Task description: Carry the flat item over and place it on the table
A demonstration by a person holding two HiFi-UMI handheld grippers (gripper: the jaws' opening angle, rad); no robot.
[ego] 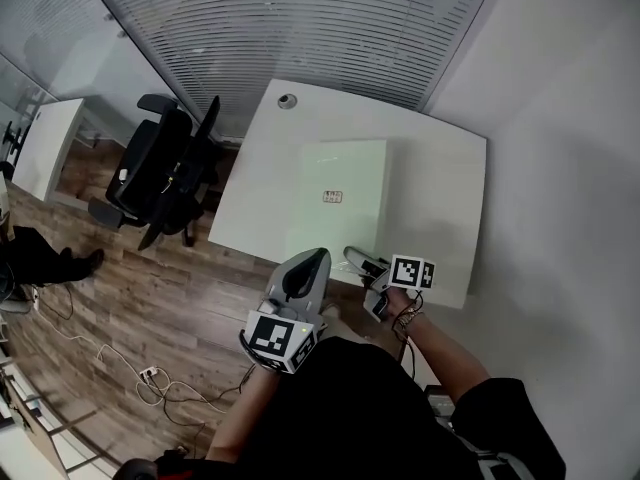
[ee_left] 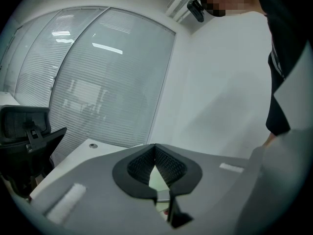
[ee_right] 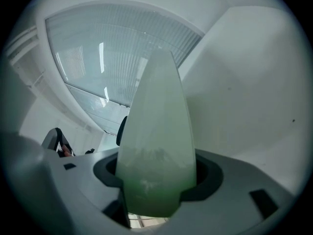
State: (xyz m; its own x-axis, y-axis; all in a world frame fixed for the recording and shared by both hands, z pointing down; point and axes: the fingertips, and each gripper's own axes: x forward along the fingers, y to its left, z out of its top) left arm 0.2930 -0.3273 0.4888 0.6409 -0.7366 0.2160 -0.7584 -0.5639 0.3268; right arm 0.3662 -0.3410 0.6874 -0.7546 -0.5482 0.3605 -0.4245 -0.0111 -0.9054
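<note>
White panel (ego: 340, 183) (in right tool (ego: 356, 259))

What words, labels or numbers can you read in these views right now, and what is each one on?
No text can be read as it stands.
Label at the middle of the flat item: small reddish print, too small to read.
Left marker cube and right marker cube: black-and-white square patterns only, no words.
Both gripper views: no print in sight.
</note>
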